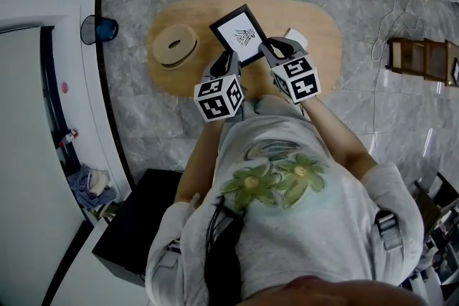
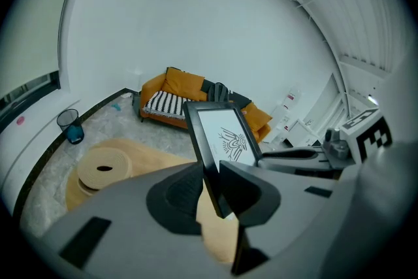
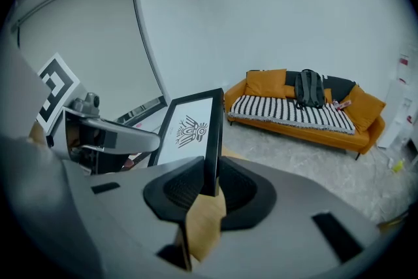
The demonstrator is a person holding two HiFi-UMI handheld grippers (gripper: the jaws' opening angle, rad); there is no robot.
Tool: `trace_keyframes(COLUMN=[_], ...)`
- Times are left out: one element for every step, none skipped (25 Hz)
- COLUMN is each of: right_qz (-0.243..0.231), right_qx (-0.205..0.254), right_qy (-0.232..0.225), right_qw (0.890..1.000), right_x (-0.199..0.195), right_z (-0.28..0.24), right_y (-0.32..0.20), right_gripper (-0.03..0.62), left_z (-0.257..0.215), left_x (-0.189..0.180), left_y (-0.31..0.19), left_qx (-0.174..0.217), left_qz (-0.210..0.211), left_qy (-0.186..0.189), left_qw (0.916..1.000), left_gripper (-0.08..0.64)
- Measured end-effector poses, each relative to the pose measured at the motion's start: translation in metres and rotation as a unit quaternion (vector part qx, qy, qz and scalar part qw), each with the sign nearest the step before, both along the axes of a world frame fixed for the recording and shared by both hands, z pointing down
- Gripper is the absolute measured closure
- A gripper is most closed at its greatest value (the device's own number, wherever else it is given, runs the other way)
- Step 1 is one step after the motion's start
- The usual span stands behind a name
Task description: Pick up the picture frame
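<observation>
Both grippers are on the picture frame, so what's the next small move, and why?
Probably raise both together, straight up. The left gripper and right gripper each pinch a side edge of the picture frame, which looks barely above the wooden table; uneven motion could twist it loose.
</observation>
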State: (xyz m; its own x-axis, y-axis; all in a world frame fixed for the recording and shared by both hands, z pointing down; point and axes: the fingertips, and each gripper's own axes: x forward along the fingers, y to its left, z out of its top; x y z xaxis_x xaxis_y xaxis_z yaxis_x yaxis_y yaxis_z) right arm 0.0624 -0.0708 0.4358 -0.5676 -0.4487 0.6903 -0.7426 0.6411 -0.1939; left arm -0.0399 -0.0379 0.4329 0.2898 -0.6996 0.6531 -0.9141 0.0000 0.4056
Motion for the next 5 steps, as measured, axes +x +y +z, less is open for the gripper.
trace_keyframes(right_qz=[0.001,0.002,0.004,0.005,0.006], right_qx=[0.001,0.001,0.002,0.001,0.001], right_qy=[0.001,0.001,0.001,0.001,0.001], right_qw=[1.0,1.0,1.0,1.0,1.0], right_x=[0.001,0.002,0.003,0.004,0.005], right_z=[0.0,0.0,-0.001,-0.001,-0.001], right_y=[0.002,0.005,0.007,0.01,0.013], right_gripper=[0.514,0.514,0.514,0.514,0.514], left_z=[0.0,0.0,0.0,0.0,0.0], left_x=[0.001,0.002,0.003,0.004,0.005], left_y=[0.002,0.004,0.007,0.009,0.011], left_qx=[0.001,0.001,0.001,0.001,0.001], left_qz=[0.001,0.003,0.004,0.005,0.006], left_qy=[0.0,0.0,0.0,0.0,0.0], left_qw=[1.0,1.0,1.0,1.0,1.0], left_gripper=[0.471,0.471,0.471,0.471,0.471])
